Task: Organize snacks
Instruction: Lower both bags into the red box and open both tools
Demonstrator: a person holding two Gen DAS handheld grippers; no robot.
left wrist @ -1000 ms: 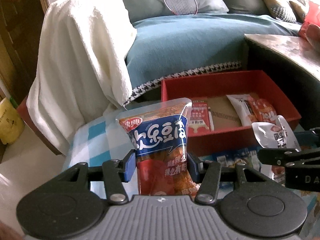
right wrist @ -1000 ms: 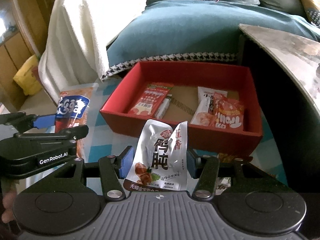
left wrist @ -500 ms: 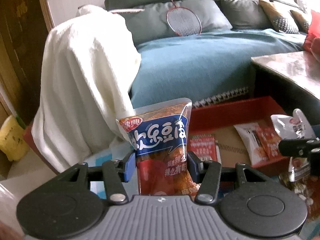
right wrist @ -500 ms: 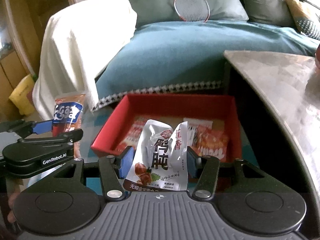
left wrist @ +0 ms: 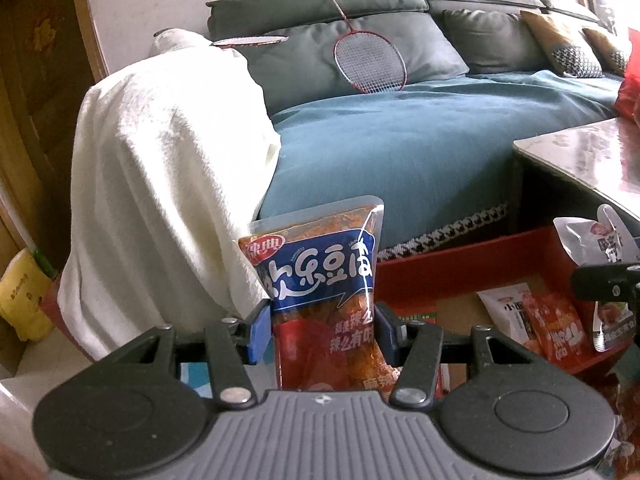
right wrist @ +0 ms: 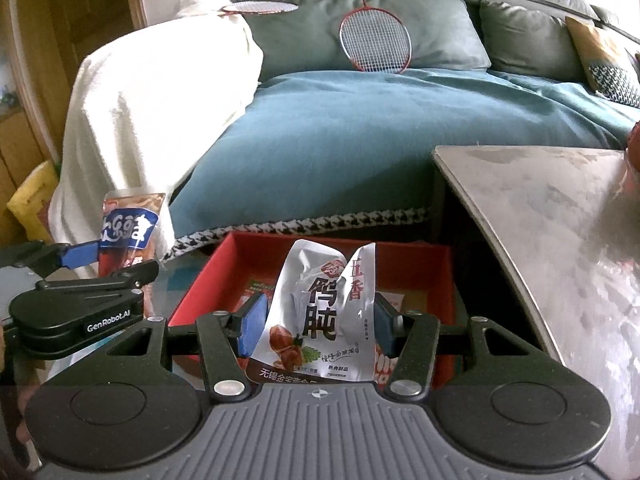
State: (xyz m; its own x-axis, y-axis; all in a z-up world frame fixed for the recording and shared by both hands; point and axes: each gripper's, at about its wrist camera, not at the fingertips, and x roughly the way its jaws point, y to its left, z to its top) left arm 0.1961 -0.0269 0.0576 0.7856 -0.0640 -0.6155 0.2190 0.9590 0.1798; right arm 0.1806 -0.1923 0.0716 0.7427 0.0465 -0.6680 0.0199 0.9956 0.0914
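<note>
My left gripper (left wrist: 323, 334) has its jaws closed on a blue and red snack pouch (left wrist: 320, 280), which stands upright between the blue pads (left wrist: 258, 330) with its clear top seal above them. My right gripper (right wrist: 316, 326) has its jaws clamped on a silver snack pouch (right wrist: 326, 308) with black characters; this one also stands upright, its top edge crumpled and split into two peaks.

From the right wrist view, the silver pouch is held over the near part of a red box (right wrist: 224, 260), which is open at the top. My left gripper (right wrist: 76, 308) shows at the left of that view, outside the box's left wall, with the blue and red pouch (right wrist: 130, 232) rising from it. From the left wrist view, the red box (left wrist: 460, 268) lies to the right of my pouch, and inside it on a brown cardboard floor I see a white packet (left wrist: 508, 312) and an orange-red packet (left wrist: 556, 328) lying side by side, touching. A red packet (left wrist: 416, 310) lies further left in the box, mostly hidden behind my jaws. My right gripper (left wrist: 608, 284) and its silver pouch (left wrist: 600, 240) show at the right edge.

Behind the box is a teal sofa (right wrist: 360, 140) with a white blanket (right wrist: 152, 112) over its arm and a red badminton racket (right wrist: 374, 38) leaning on a cushion. A grey stone counter (right wrist: 560, 208) stands to the right of the box.
</note>
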